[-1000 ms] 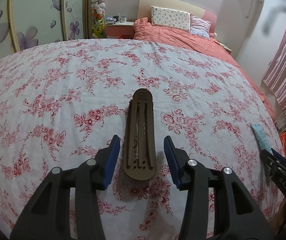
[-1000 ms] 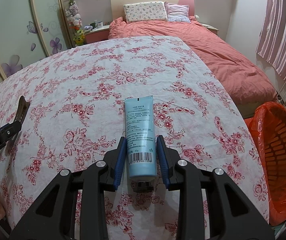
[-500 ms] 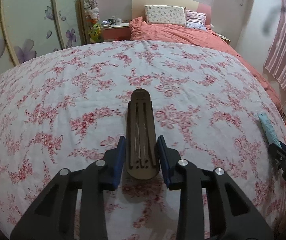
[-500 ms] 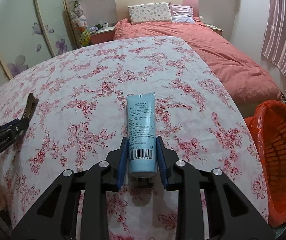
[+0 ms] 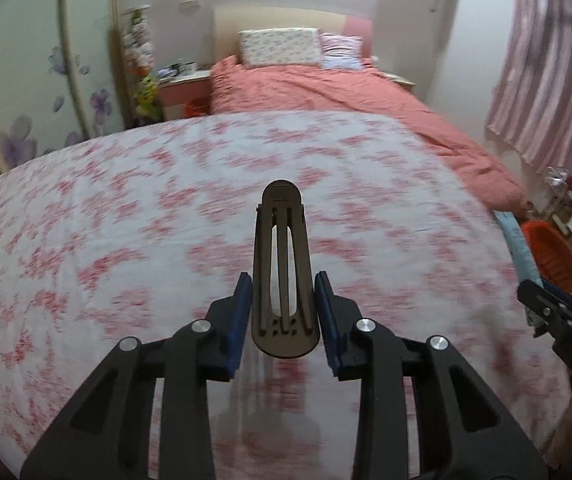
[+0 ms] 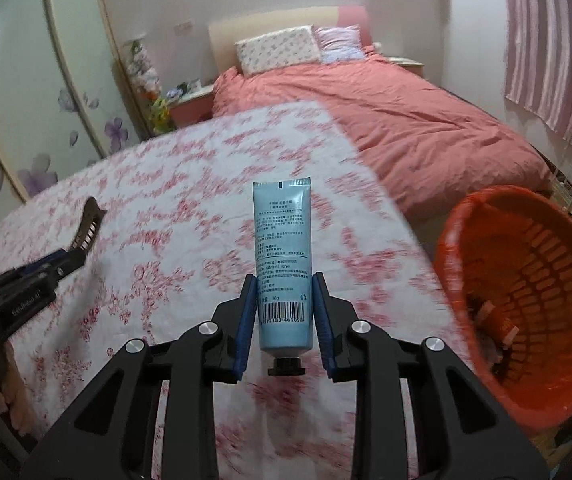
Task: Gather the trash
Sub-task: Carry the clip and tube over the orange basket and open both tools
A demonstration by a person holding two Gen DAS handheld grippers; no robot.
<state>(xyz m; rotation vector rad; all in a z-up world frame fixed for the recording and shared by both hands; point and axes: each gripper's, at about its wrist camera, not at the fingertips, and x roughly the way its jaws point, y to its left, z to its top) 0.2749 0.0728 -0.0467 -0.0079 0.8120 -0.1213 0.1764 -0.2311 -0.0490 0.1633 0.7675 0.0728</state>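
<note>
A long brown hair clip (image 5: 283,272) is lifted off the flowered sheet, and my left gripper (image 5: 284,312) is shut on its near end. A light blue tube (image 6: 282,264) with a black cap hangs above the sheet, with my right gripper (image 6: 283,316) shut on its lower part. In the right wrist view the left gripper (image 6: 61,262) and the hair clip (image 6: 87,228) show at the left edge. In the left wrist view the right gripper (image 5: 542,308) and the tube (image 5: 520,248) show at the right edge.
An orange plastic basket (image 6: 466,224) with some trash inside stands on the floor past the right edge of the white sheet with red flowers (image 6: 157,208). Beyond lies a bed with a salmon quilt (image 6: 406,120) and pillows. Wardrobe doors (image 6: 25,100) line the left.
The left gripper closed on the hair clip and lifted it off the sheet. The right gripper raised the tube off the sheet; both views swung toward the basket side.
</note>
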